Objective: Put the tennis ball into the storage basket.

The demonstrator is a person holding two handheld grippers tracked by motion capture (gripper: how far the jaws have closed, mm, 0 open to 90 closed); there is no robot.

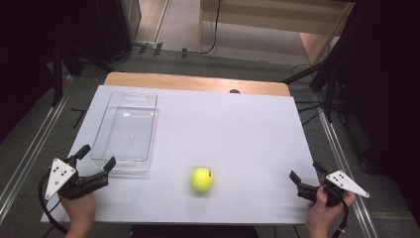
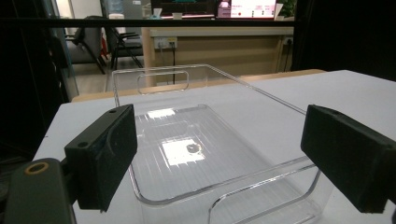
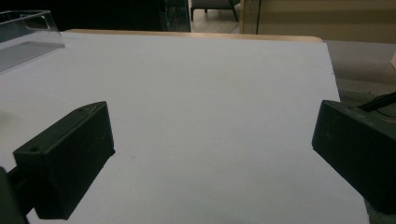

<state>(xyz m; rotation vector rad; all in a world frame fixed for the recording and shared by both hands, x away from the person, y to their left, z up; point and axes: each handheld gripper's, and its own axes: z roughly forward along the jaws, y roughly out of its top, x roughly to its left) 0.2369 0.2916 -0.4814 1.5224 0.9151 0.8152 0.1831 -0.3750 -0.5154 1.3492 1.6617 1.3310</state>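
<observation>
Both tongs sat wide apart and empty: the left gripper (image 1: 97, 165) was just shy of the clear tray's (image 1: 148, 134) near end, the right gripper (image 1: 303, 179) over bare table (image 1: 247, 129) at the far right corner. Between them, nearer the front edge, lay the tennis ball (image 1: 202, 179), probably light, fuzzy and springy, best pinched across its middle. Being round, it had no long axis, and its dark mark faced right, though that was too small to read.

Around your counter

You have a white counter (image 1: 237, 134) with a wooden strip along its far edge, standing on grey floor (image 1: 198, 59). Beyond it you see a light wooden cabinet (image 1: 277, 20) with a black cable (image 1: 216, 25) hanging down, metal rails (image 1: 29, 144) to both sides, and dark chairs (image 2: 100, 44) farther back.
</observation>
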